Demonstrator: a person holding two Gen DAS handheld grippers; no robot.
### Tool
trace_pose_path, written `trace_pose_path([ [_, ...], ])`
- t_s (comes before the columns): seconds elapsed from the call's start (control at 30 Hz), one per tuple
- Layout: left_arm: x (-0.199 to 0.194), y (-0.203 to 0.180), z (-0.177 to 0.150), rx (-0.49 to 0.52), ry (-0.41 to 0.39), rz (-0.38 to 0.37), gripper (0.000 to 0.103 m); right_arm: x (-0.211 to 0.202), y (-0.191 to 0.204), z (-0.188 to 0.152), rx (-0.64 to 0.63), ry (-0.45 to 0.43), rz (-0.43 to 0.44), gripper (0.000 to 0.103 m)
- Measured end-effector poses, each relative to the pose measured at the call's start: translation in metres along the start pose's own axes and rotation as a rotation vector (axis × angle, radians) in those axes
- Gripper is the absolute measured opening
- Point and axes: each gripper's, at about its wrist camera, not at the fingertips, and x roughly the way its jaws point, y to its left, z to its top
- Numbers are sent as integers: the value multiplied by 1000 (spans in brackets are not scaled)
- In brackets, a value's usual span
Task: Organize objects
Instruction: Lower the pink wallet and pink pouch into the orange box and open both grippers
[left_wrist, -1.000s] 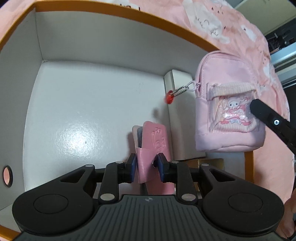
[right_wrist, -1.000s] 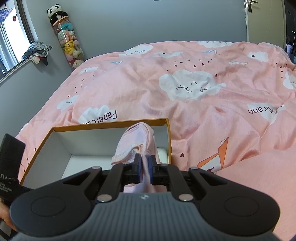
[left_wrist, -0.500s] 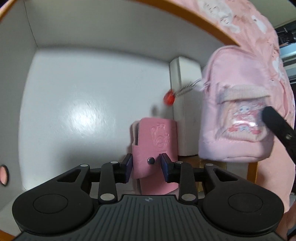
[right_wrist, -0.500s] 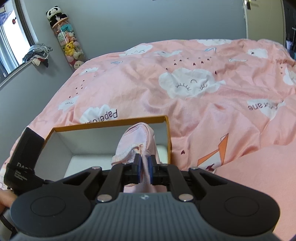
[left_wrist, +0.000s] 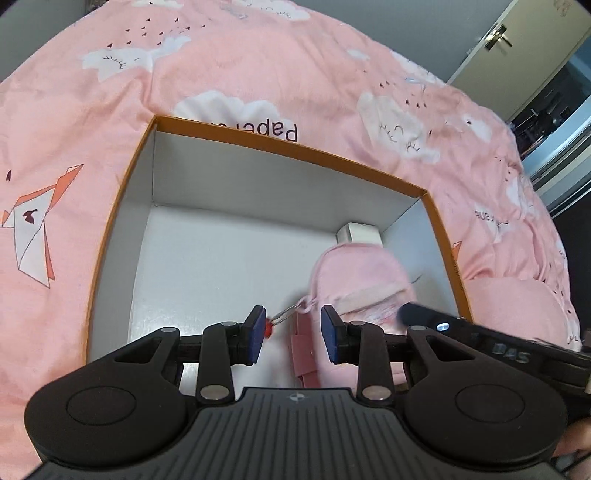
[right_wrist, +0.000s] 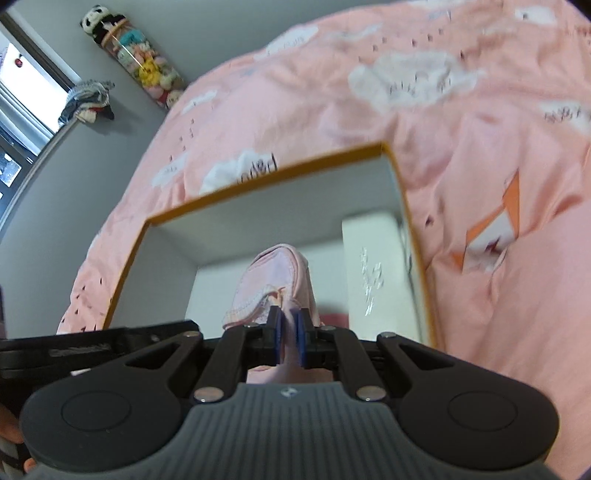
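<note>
Left gripper: jaws spread wide, nothing between the blue pads, held above the near edge of the box.
Right gripper: jaws nearly closed, pinching a fold of the small pink fabric backpack; in the left view its black body comes in from the right, across the front pocket.
Pink backpack: inside the box, right half, upright in the right gripper's hold. Cannot tell if its bottom touches the floor of the box. Partly blurred in the left view.
Keychain: short metal chain with a small red bead hangs off the backpack's left side; the bead sits just beside the left gripper's left pad.
Pink snap wallet: flat pink case on the box floor at the near edge, just left of the backpack, showing between the left gripper's pads but untouched by them.
White rectangular carton: stands against the right wall of the box, beyond the backpack; silver print on its side.
Box: open white cardboard box with orange rim, left half of the floor bare.
Bed: the box sits on a pink duvet with white clouds and origami cranes.
Background: clear tube of plush toys against the grey wall, right view.
</note>
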Motion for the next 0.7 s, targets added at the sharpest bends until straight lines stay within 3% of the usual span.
trace_pose_path([
  [0.13, 3, 3, -3, -6, -3, -28, 36, 13, -2, -6, 37, 71, -8, 9],
  [0.3, 2, 10, -10, -14, -12, -37, 36, 26, -1, -7, 21, 128, -82, 9],
  [0.53, -2, 17, -16, -19, -15, -69, 36, 46, 14, -11, -133, 207, -189, 10],
  [0.7, -9, 17, -21, -13, -29, -74, 36, 51, 29, -16, -270, 216, -262, 15],
])
